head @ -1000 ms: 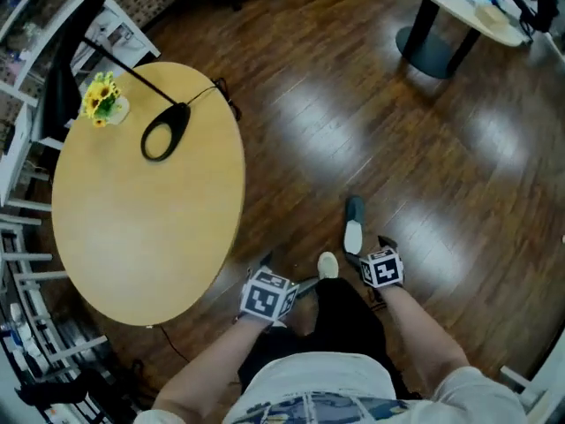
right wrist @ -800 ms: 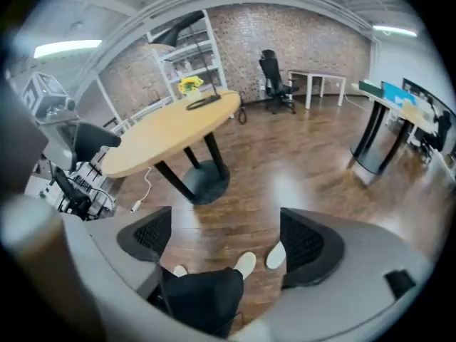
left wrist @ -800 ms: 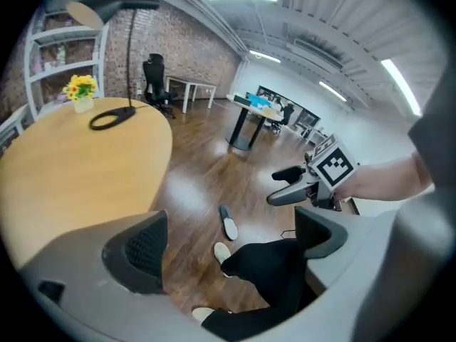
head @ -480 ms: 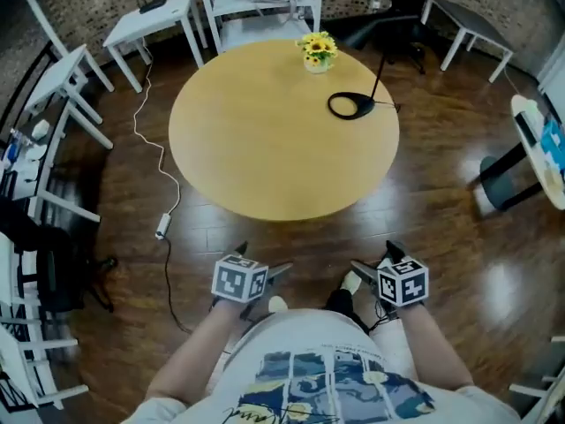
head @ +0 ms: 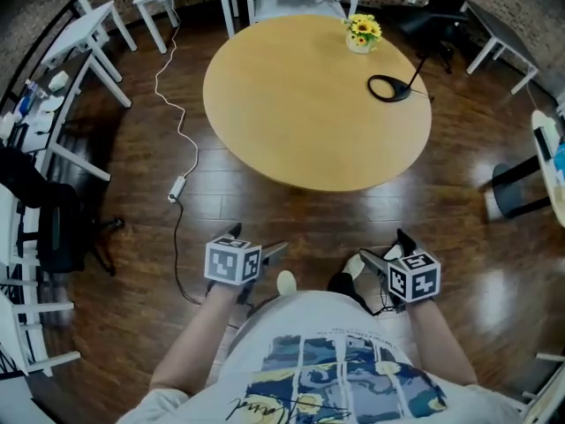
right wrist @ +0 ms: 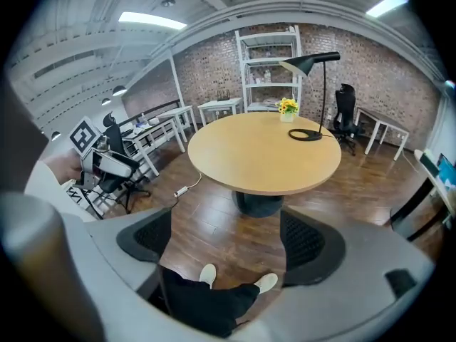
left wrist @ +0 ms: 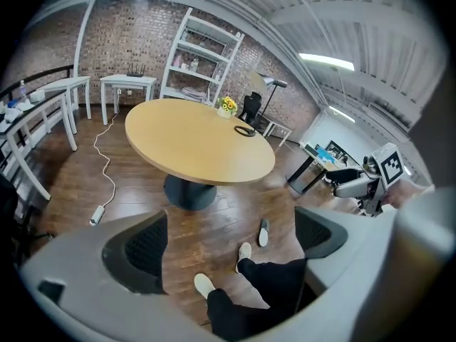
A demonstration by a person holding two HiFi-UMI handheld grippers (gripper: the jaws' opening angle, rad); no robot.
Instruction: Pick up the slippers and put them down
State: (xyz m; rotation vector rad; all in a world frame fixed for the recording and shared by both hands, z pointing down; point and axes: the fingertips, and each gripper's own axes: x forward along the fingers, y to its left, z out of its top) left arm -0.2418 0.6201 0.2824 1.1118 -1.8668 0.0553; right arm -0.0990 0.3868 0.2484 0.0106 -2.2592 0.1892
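Observation:
One dark slipper with a pale insole (left wrist: 263, 231) lies on the wooden floor, seen only in the left gripper view, just beyond the person's white shoes (left wrist: 244, 251). The head view shows no slipper. My left gripper (head: 259, 239) (left wrist: 228, 241) is held over the floor in front of the person, open, nothing between its jaws. My right gripper (head: 385, 246) (right wrist: 228, 241) hangs at the same height on the right, jaws apart and empty. Each gripper shows in the other's view: the right gripper (left wrist: 360, 184) and the left gripper (right wrist: 107, 164).
A round wooden table (head: 291, 104) on a dark pedestal stands ahead, bearing a black desk lamp (head: 390, 87) and a pot of yellow flowers (head: 362, 32). A white cable with a power block (head: 177, 188) runs over the floor on the left. White desks and shelves line the walls.
The head view swung away from the slipper on the floor to face the round table. Both grippers rose, rolled and moved apart. The slipper left the head view.

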